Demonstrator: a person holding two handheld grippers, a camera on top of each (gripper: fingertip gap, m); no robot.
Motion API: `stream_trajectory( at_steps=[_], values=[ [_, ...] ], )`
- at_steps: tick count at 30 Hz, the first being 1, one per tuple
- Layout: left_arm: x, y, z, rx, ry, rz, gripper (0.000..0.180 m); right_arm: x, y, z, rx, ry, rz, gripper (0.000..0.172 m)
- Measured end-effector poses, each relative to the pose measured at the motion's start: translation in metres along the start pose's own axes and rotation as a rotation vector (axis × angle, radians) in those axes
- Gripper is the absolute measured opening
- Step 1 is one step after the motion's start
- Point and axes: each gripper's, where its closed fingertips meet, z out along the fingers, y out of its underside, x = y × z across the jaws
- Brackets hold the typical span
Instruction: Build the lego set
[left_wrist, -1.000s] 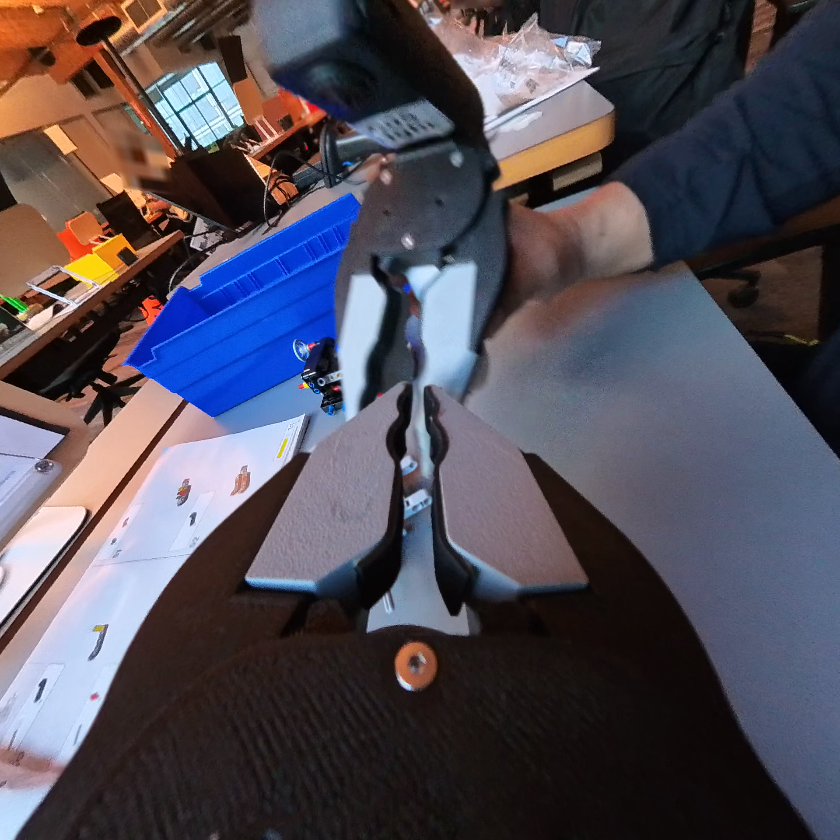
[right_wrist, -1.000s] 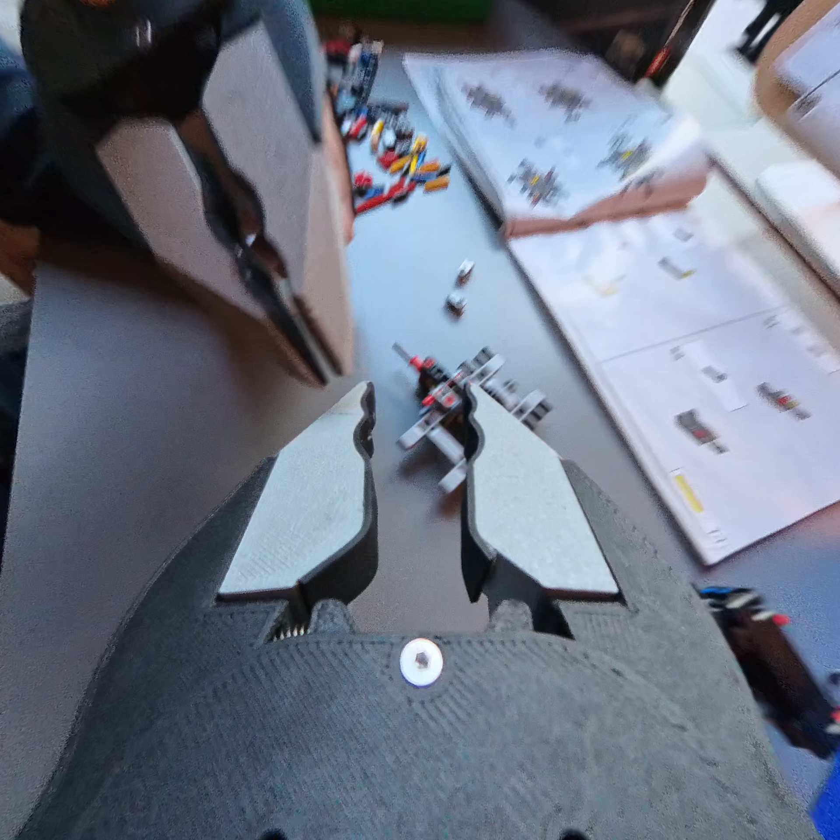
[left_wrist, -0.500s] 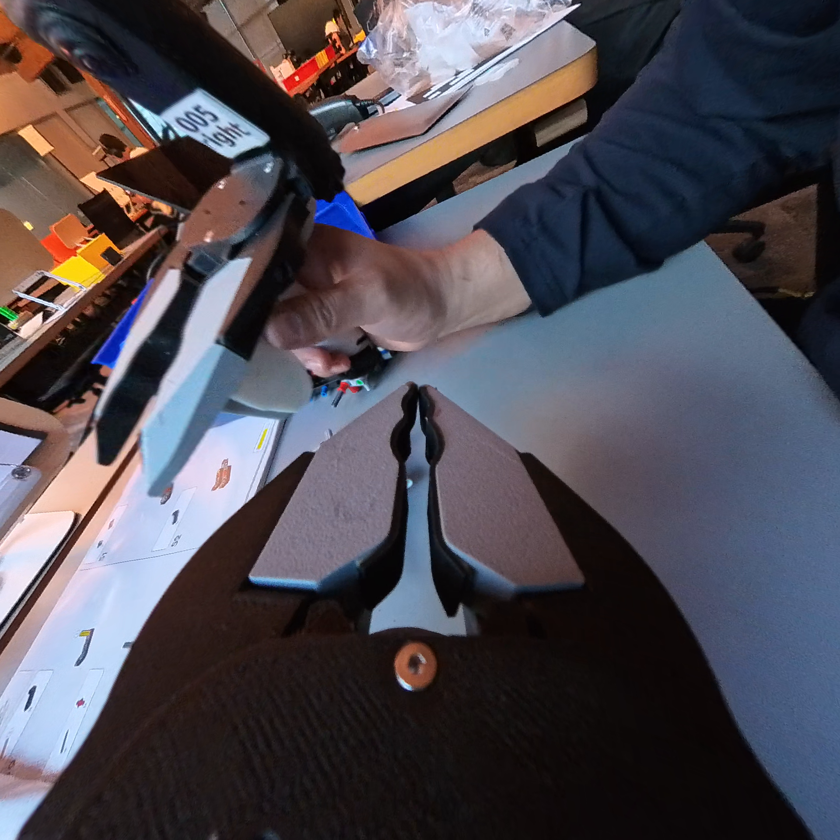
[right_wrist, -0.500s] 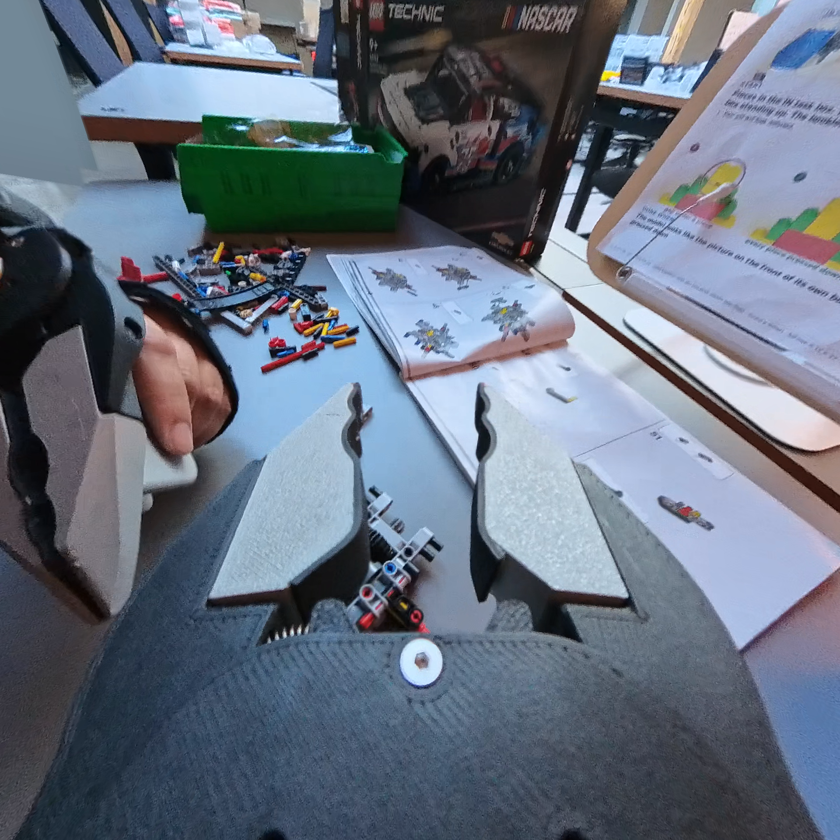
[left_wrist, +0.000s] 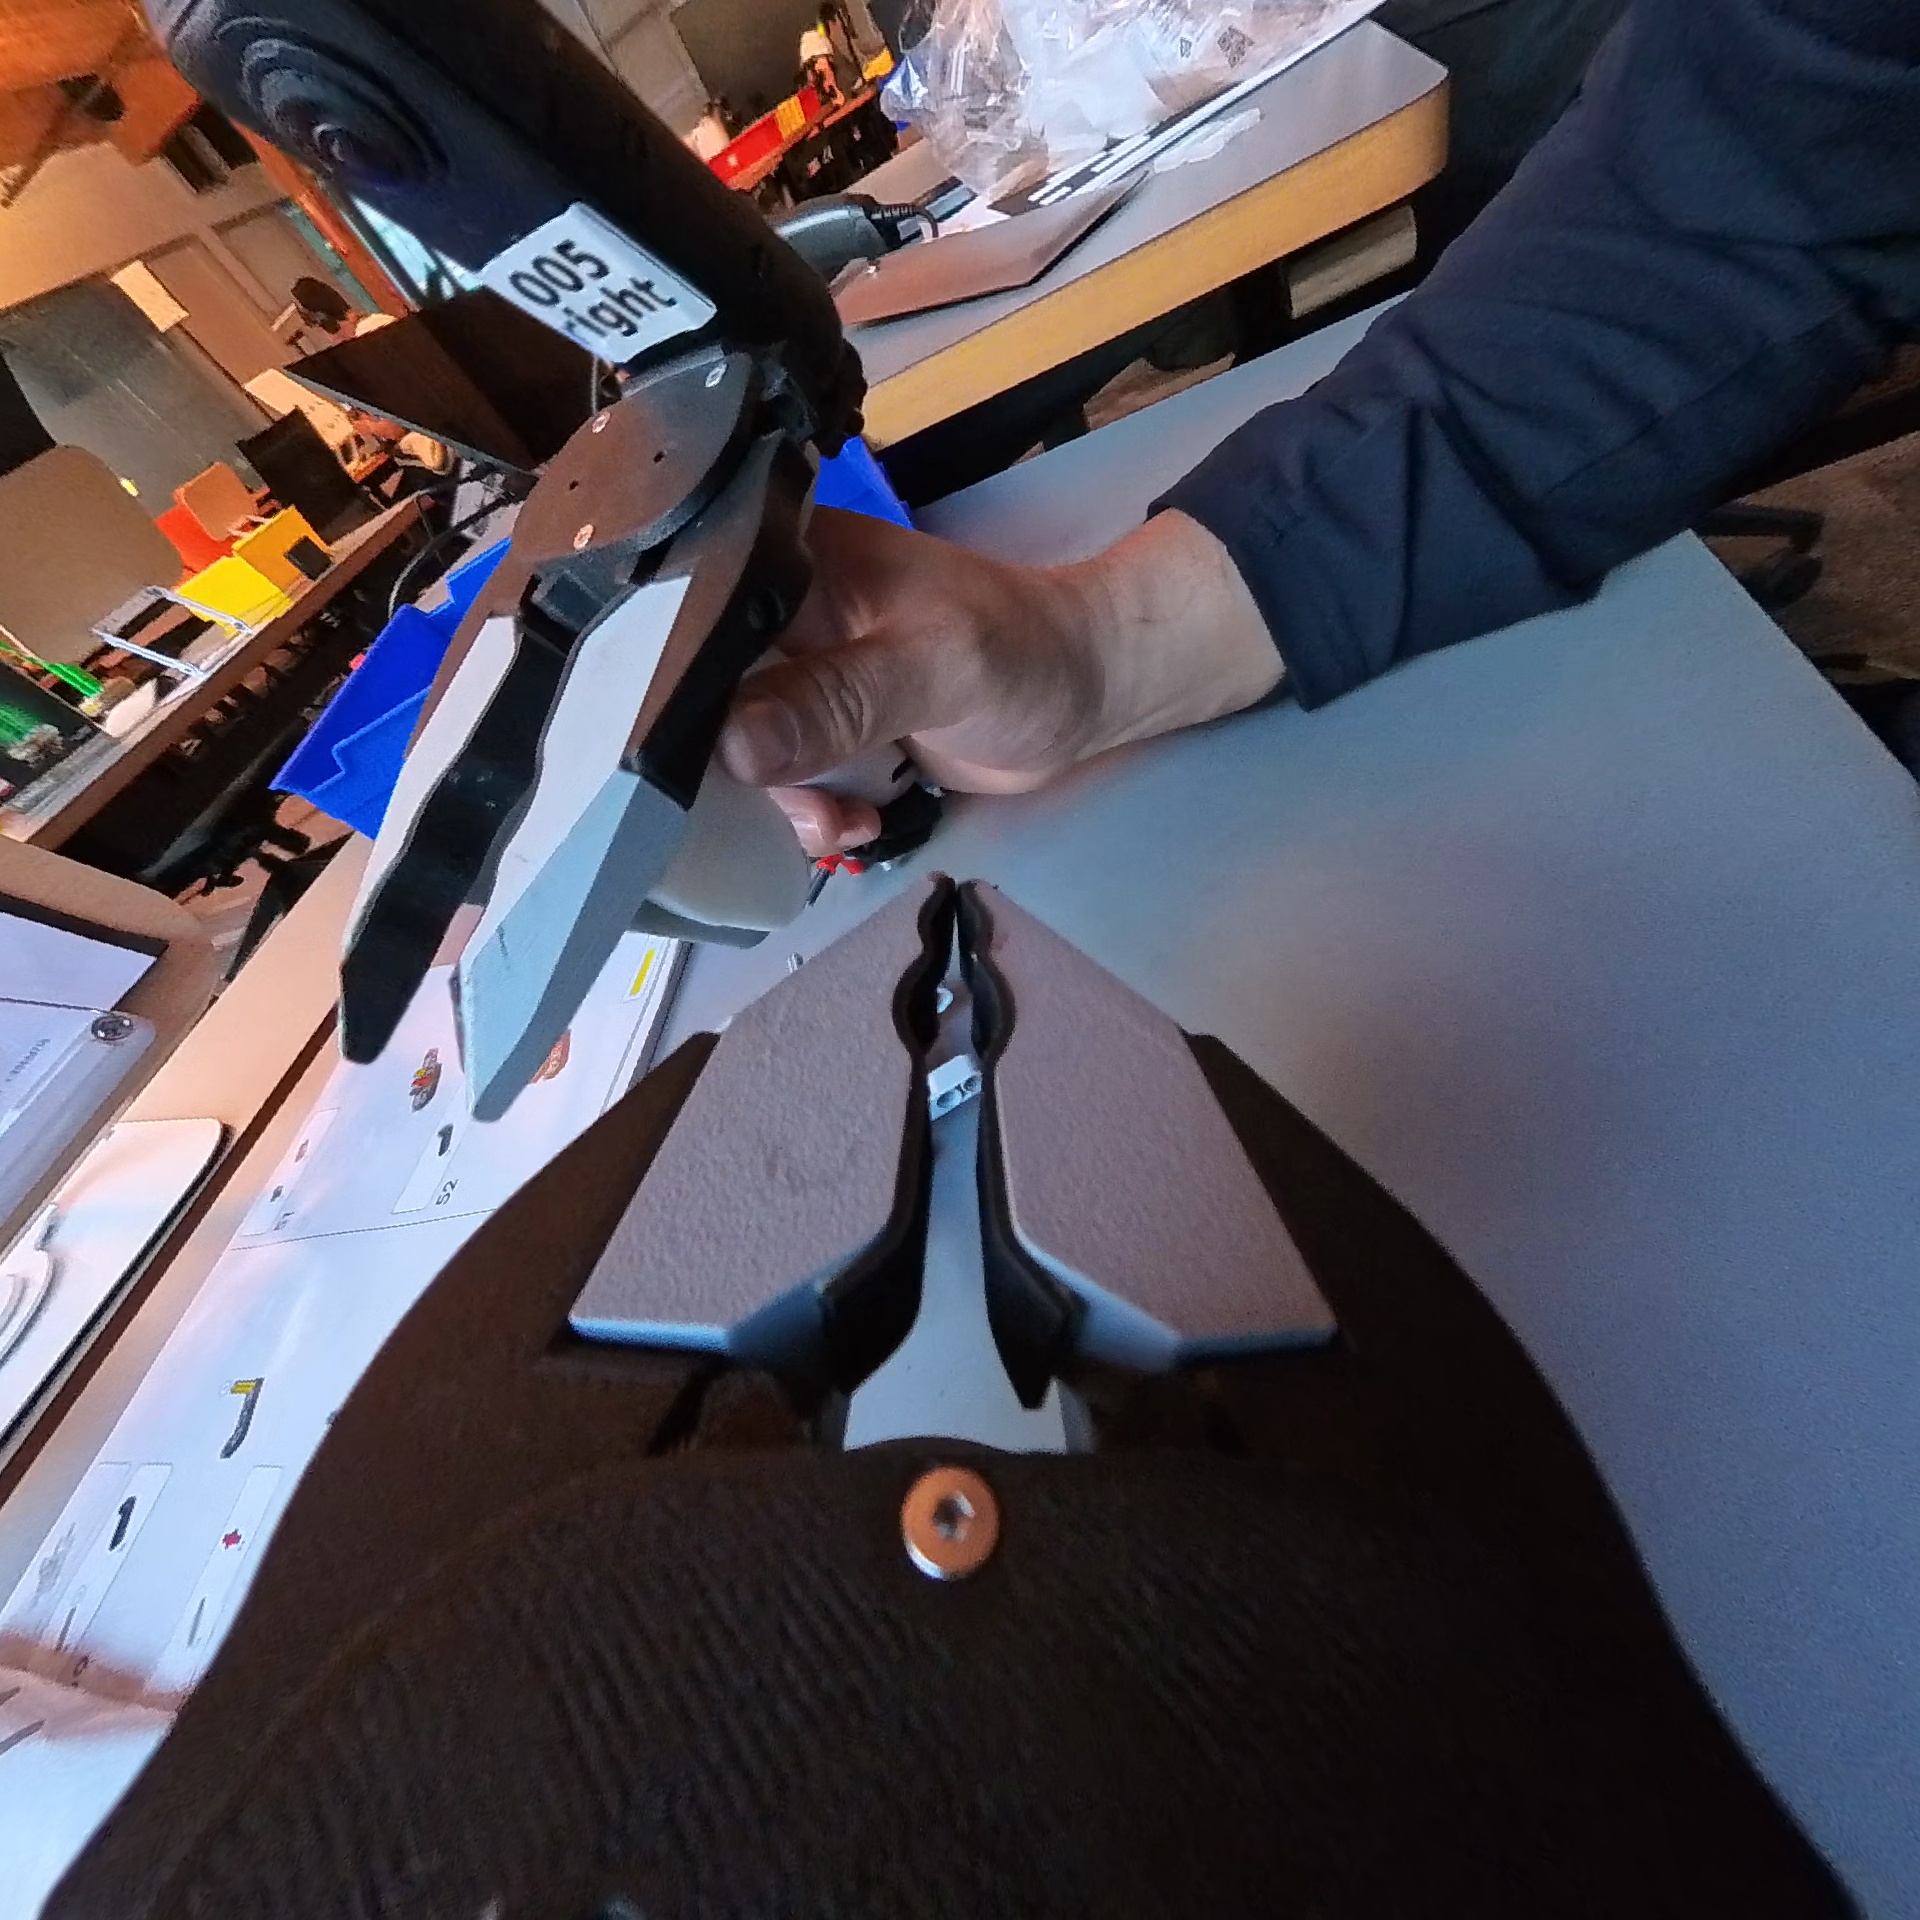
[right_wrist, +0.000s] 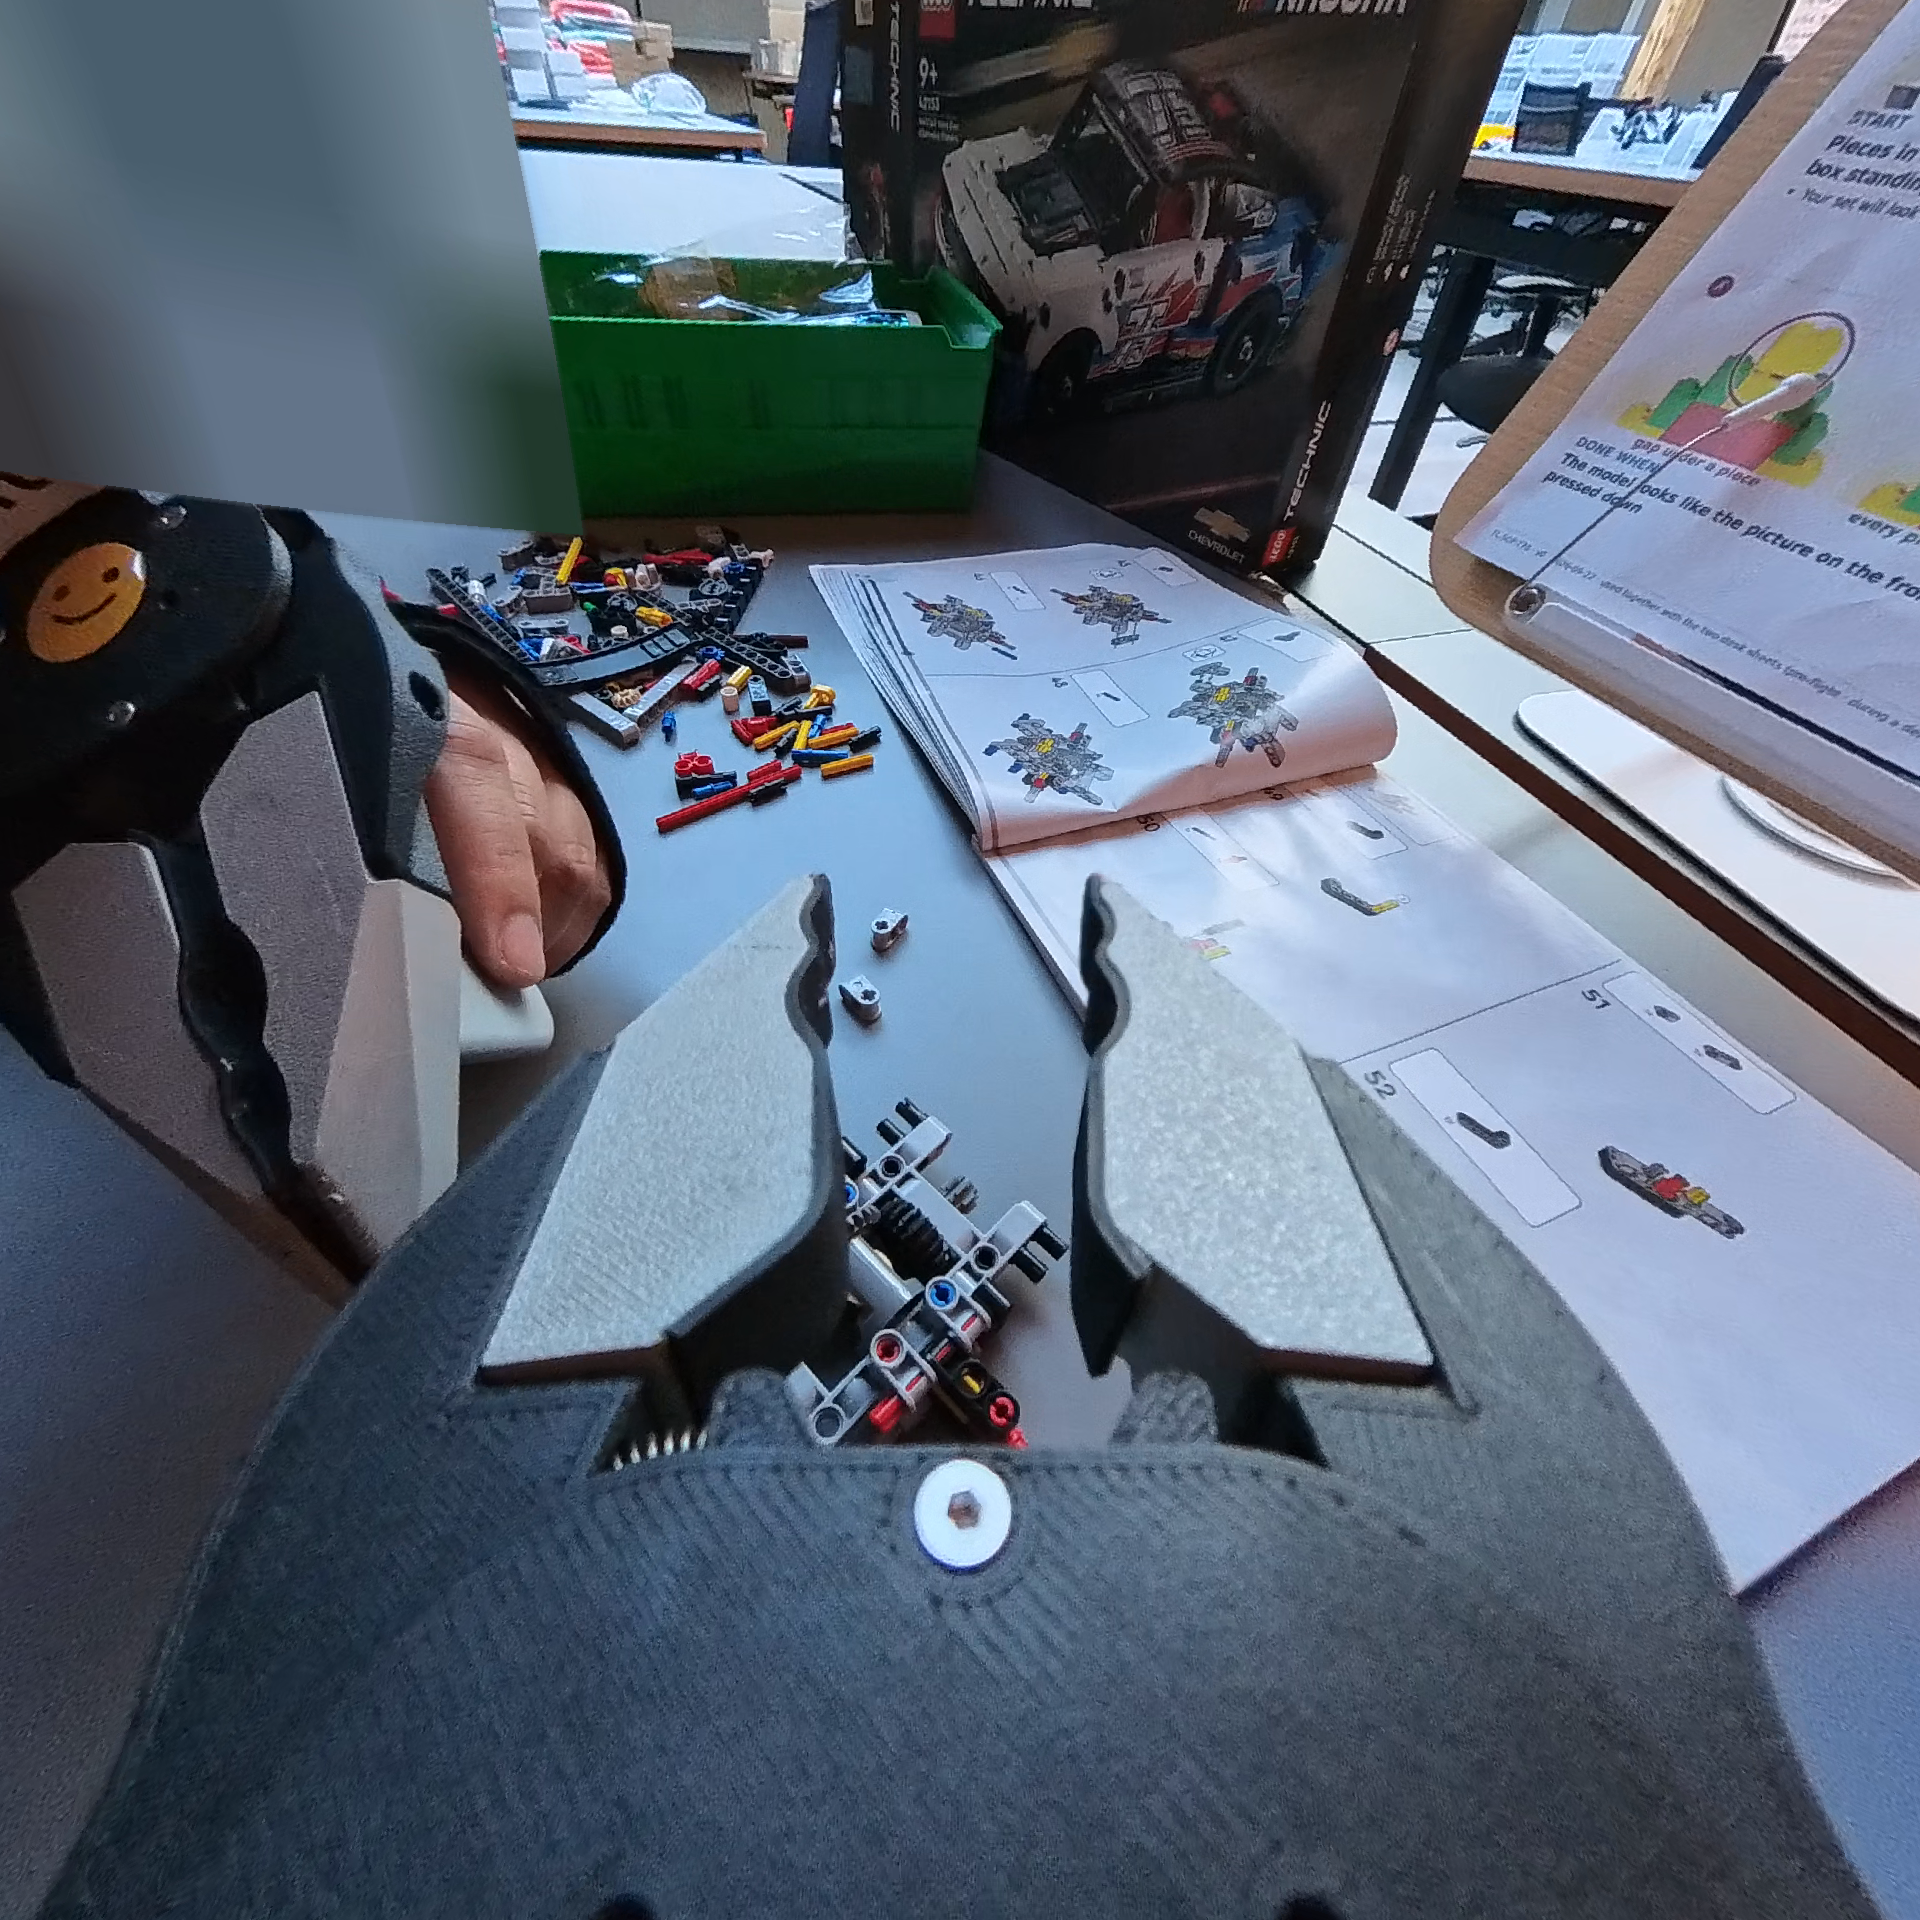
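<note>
Upright behind green bin (right_wrist: 769, 416), printed toy-car box (right_wrist: 1132, 260) (lettering on sides).

Grey table (right_wrist: 675, 904). Far left: green bin (right_wrist: 769, 416) holding clear bags. Beside it, dark toy-car box (right_wrist: 1143, 260), upright. Loose heap of coloured building pieces (right_wrist: 675, 665) before the bin. Open instruction booklet (right_wrist: 1122, 686) right of centre. Tilted board stand with printed sheet (right_wrist: 1714, 395), far right. Blue bin (left_wrist: 416, 686) beyond.
</note>
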Motion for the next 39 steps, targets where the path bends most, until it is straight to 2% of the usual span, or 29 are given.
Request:
stream_trajectory(
  at_steps=[26, 34, 39],
  values=[
    [0.002, 0.008, 0.003, -0.048, -0.001, 0.022, 0.0, -0.001, 0.004, 0.002, -0.02, 0.003, -0.012, 0.041],
    [0.004, 0.014, 0.003, -0.067, 0.017, -0.005, 0.0, -0.006, 0.005, 0.001, -0.024, -0.014, -0.021, 0.041],
    [-0.002, 0.019, 0.002, -0.063, 0.01, -0.08, 0.0, -0.01, 0.007, 0.002, -0.026, -0.03, -0.027, 0.039]
  ],
)
